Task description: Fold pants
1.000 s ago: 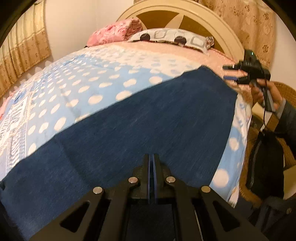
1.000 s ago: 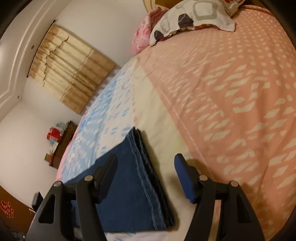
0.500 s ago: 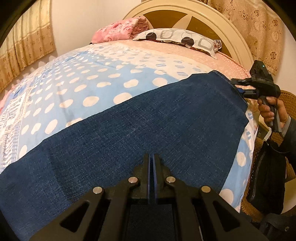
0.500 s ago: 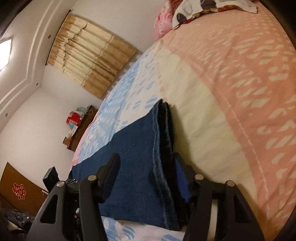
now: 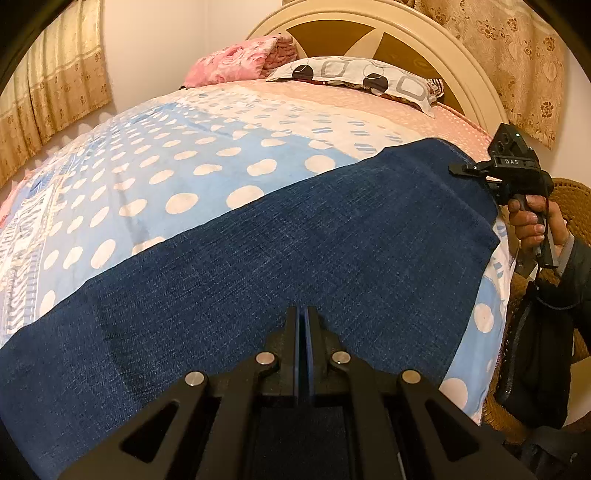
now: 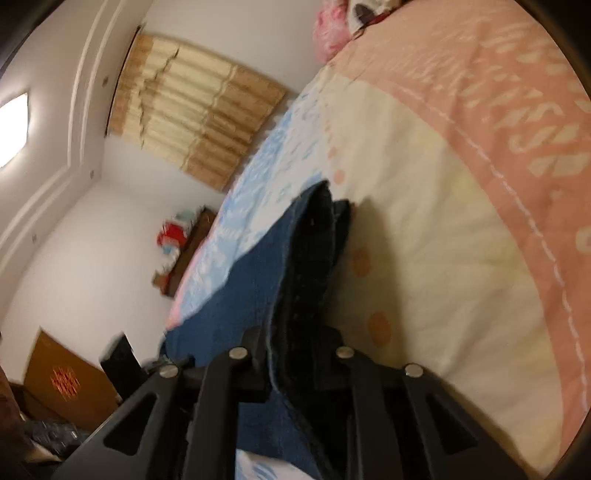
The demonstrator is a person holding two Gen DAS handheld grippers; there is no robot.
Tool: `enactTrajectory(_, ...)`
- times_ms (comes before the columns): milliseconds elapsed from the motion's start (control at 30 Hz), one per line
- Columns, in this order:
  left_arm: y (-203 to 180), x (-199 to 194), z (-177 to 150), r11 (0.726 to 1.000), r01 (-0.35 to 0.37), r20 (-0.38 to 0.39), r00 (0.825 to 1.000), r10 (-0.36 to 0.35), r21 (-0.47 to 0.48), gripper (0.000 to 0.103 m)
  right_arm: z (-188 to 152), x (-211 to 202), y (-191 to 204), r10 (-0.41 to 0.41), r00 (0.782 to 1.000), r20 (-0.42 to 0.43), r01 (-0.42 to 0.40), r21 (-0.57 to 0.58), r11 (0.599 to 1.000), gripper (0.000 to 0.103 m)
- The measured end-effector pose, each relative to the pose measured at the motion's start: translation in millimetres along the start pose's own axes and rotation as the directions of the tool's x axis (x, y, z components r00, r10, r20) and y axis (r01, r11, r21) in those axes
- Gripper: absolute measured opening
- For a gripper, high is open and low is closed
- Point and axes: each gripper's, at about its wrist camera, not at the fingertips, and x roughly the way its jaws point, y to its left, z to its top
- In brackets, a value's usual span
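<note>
A: Compare the two wrist views.

B: The left wrist view shows the pants (image 5: 295, 251) spread as one wide dark-blue band across the bed (image 5: 177, 173), with the patterned pillow (image 5: 358, 77) and pink bedding (image 5: 236, 62) at the headboard (image 5: 373, 26). It also shows the right gripper (image 5: 476, 173) from outside, at the far corner of the denim. The right wrist view shows what that angle hides: the stacked edge of the pants (image 6: 314, 280) seen end-on, plus a curtain (image 6: 192, 122) and a cardboard box (image 6: 66, 376) by the wall.

A: State of the right gripper (image 6: 295, 354)?

B: Jaws have just been closing and now clamp the layered edge of the denim, which runs between them. This frame is blurred.

A: And the left gripper (image 5: 303, 347)?

B: Jaws together, blue pads meeting, tilted down over the near edge of the pants. Whether fabric is pinched between them cannot be told.

A: Hand pose?

B: The person's right hand (image 5: 532, 225) wraps the gripper's handle beside the bed's edge, sleeve visible, the gripper pointing across the mattress toward the denim.
</note>
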Motion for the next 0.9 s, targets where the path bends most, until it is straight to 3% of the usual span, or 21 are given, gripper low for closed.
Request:
enactTrajectory(233, 12, -12, -5, 0.998, -0.065, 0.009, 0.998, 0.066, -0.026, 0.003, -5, -16, 42, -0.020, 0.997, 0.075, 0.025, -0.061, 0.998, 0.016)
enactTrajectory(500, 34, -41, -19, 0.990, -0.125, 0.035, 0.991, 0.128, -0.058, 0.003, -21, -12, 124, 0.070, 0.994, 0.086, -0.053, -0.180, 0.982, 0.016)
enactTrajectory(667, 56, -60, -37, 0.977, -0.193, 0.028, 0.980, 0.196, -0.085, 0.003, -36, 22, 183, 0.140, 0.990, 0.008, -0.134, -0.251, 0.959, 0.016)
enactTrajectory(900, 95, -96, -67, 0.948, -0.281, 0.024, 0.958, 0.287, -0.148, 0.003, -73, 126, 252, 0.209, 0.962, -0.174, -0.251, -0.274, 0.928, 0.016)
